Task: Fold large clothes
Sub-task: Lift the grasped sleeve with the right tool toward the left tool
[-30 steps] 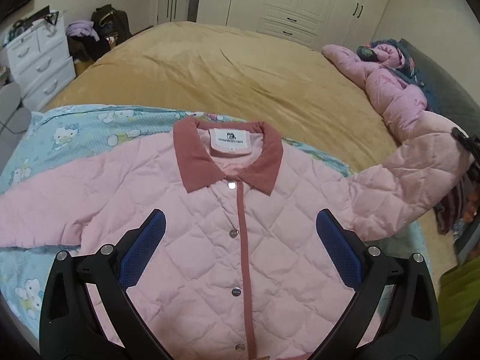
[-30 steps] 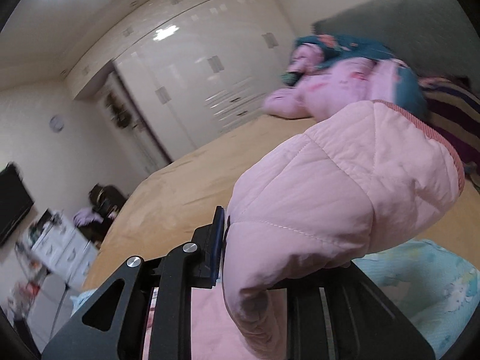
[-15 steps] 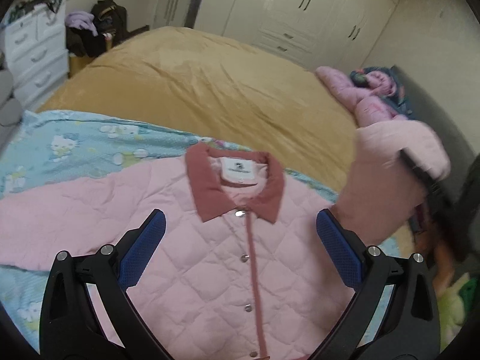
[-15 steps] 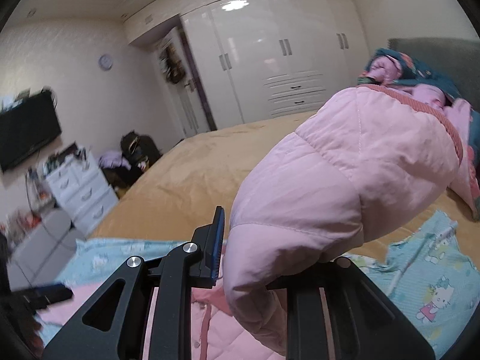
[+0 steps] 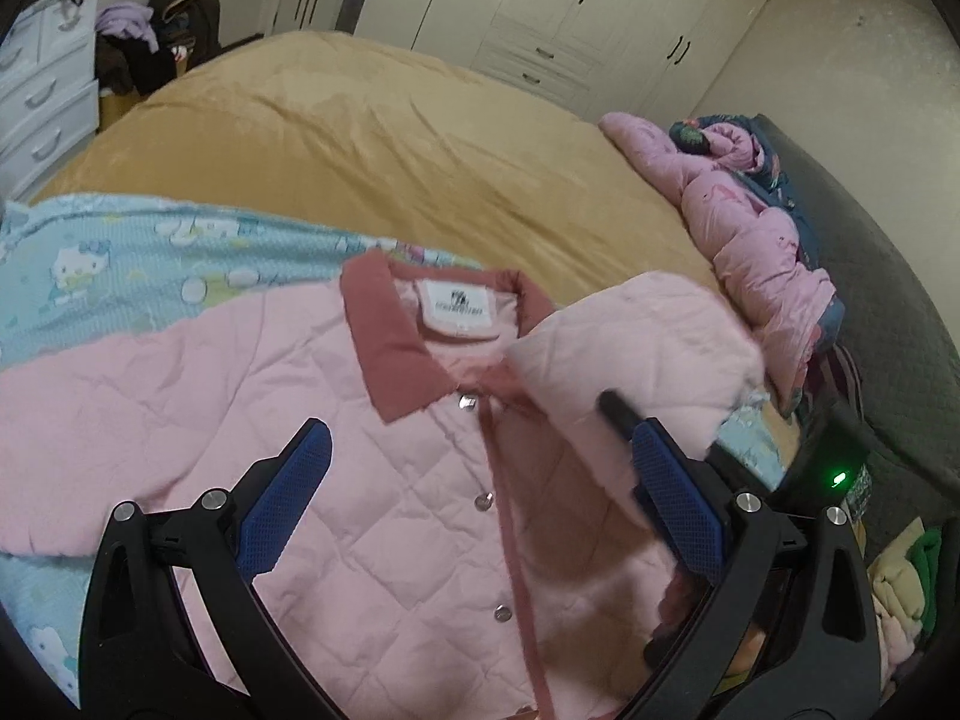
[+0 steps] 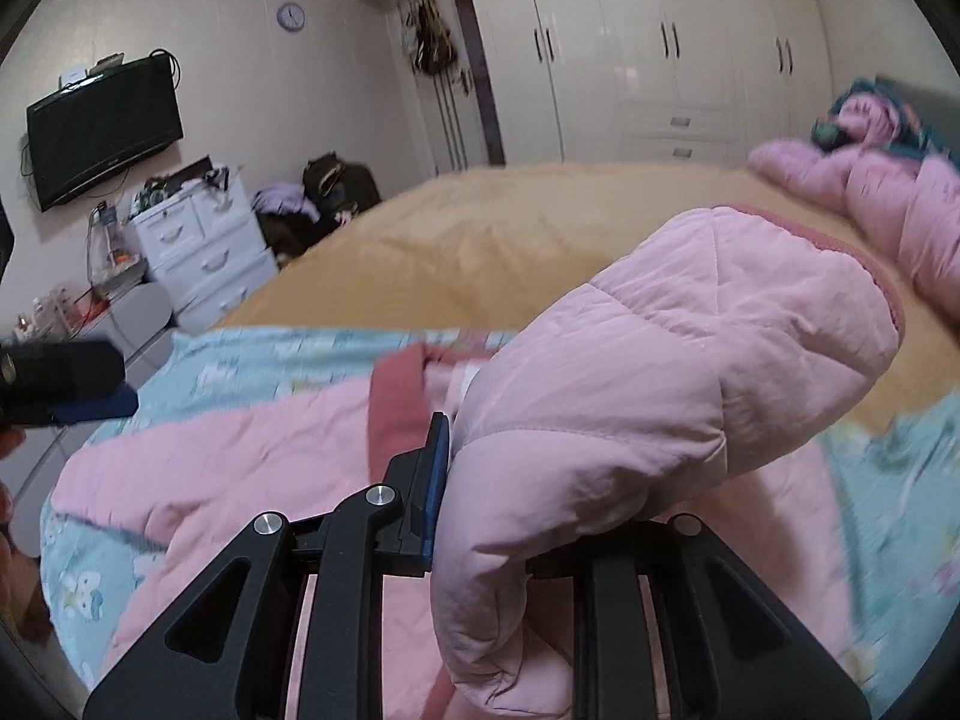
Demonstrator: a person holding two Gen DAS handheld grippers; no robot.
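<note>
A pink quilted jacket [image 5: 372, 480] with a dark red collar [image 5: 396, 348] lies face up, buttoned, on a blue cartoon-print sheet [image 5: 120, 258]. My left gripper [image 5: 480, 492] is open and empty above the jacket's chest. My right gripper [image 6: 480, 492] is shut on the jacket's right sleeve [image 6: 690, 360] and holds it lifted over the jacket's chest near the collar. The sleeve also shows in the left wrist view [image 5: 636, 348], with the right gripper under it. The jacket body shows in the right wrist view [image 6: 210, 468].
The sheet lies on a bed with a tan cover [image 5: 390, 138]. A pile of pink and dark clothes [image 5: 756, 228] sits at the bed's right side. White drawers [image 6: 198, 252], a wall TV [image 6: 102, 126] and white wardrobes [image 6: 660, 48] stand around the room.
My right gripper has carried the sleeve from the far right inward, over the jacket's chest toward the collar. The left gripper stayed open above the jacket.
</note>
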